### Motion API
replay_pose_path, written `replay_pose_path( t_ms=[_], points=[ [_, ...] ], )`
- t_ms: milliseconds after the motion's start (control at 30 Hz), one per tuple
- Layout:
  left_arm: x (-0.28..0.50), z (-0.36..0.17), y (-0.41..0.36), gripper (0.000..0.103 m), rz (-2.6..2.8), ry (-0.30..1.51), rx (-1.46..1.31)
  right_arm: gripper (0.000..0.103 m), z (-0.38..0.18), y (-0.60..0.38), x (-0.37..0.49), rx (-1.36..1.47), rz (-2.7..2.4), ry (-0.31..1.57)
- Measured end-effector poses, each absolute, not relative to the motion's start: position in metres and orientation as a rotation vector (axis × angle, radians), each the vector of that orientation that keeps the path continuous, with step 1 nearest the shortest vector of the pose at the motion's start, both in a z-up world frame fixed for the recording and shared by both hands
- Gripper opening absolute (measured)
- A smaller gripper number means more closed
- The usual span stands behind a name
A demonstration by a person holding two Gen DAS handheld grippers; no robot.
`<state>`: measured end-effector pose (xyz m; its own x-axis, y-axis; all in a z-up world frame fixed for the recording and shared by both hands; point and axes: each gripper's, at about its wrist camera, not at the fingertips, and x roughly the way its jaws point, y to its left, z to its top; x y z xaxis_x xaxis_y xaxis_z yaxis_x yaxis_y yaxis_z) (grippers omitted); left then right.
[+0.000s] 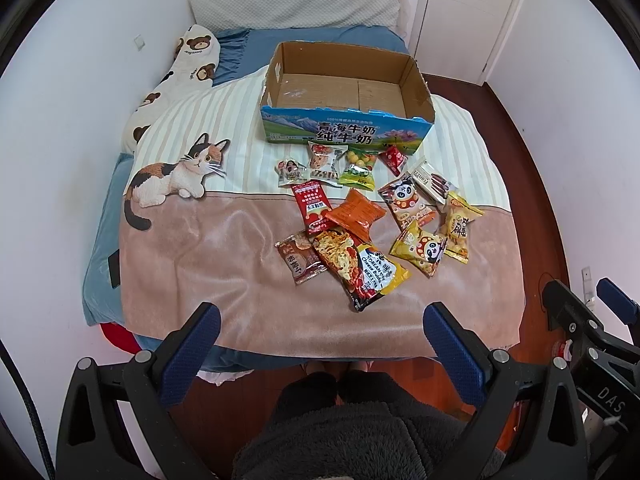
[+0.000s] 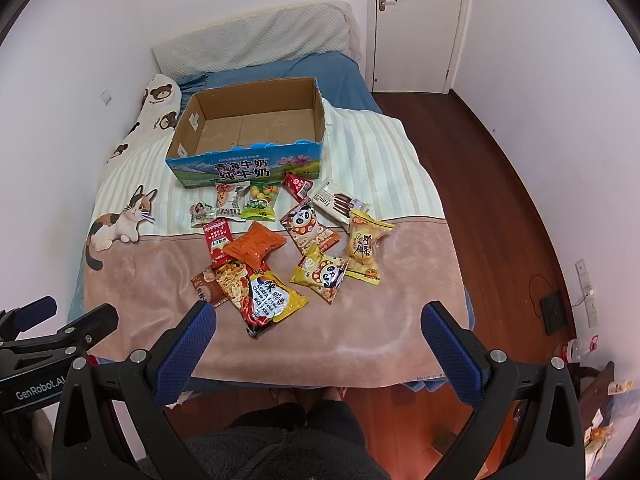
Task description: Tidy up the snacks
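Both tools (left (image 1: pixel 322 338), right (image 2: pixel 320 336)) wide, empty, over blanket (image 1: pixel 224 264) near edge; snacks (image 1: pixel 368 216) beyond.

A small room is enclosed by plain white walls (image 1: pixel 80 80). A white panelled door (image 2: pixel 416 24) with a metal lever handle (image 2: pixel 384 0) is set in the far wall and is seen shut. The floor (image 2: pixel 488 184) is laid in reddish-brown wood boards. Most of the space is taken by a bed (image 1: pixel 192 272), which is covered by a blanket (image 1: pixel 208 240) printed with a calico cat; a blue sheet (image 2: pixel 340 76), a pale quilted pillow (image 1: pixel 296 4) and a bear-print pillow (image 1: pixel 196 52) are seen at its head. Even, soft light is cast throughout.
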<state>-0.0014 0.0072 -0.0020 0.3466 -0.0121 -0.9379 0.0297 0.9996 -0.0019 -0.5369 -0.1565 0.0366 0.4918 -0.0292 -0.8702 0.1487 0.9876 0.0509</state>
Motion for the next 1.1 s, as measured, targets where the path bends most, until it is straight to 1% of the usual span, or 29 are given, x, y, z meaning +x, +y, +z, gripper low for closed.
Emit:
replay_pose_path(
  t_ms=[1100],
  points=[
    [-0.0092,0.0057,0.0062,0.103,-0.025,1.212,0.016,0.103,0.0373,-0.1541,-0.5434,0.128,-0.107,1.051]
  ],
)
